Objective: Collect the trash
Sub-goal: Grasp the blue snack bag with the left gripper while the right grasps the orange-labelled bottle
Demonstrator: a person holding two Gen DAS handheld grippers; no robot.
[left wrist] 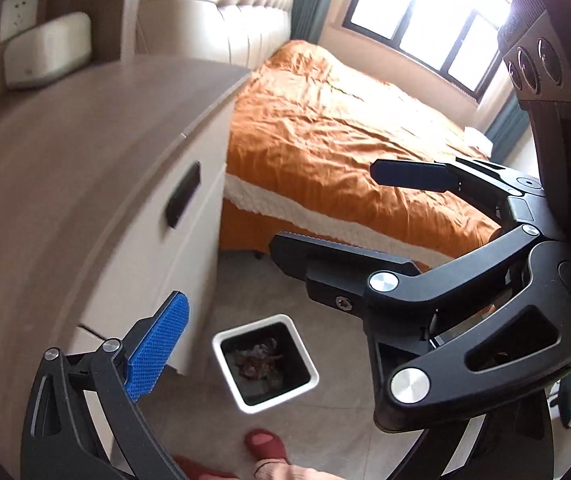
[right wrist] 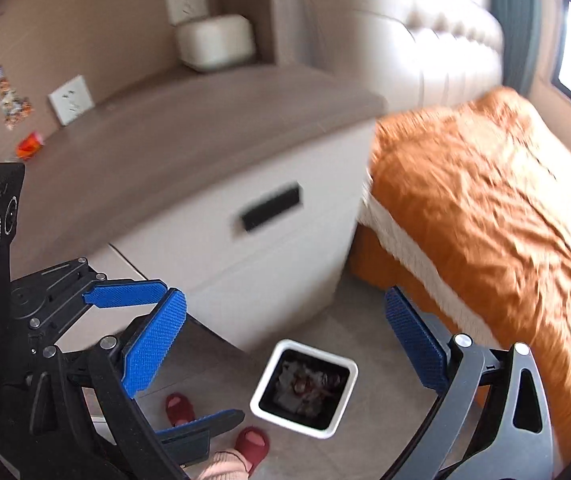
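Hovering above white square trash bin holding crumpled waste: right gripper spread wide, empty; left gripper likewise spread.

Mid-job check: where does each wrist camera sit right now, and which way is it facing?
Left wrist: on the left hand-held gripper, beside the nightstand, looking down at the bin and across the bed; the right hand-held gripper crosses its right side, and one slipper shows below.
Right wrist: on the right hand-held gripper, looking down at the bin between its open fingers; the left hand-held gripper is at left, with both slippers below.
Shared: bin, nightstand, bed, slipper.
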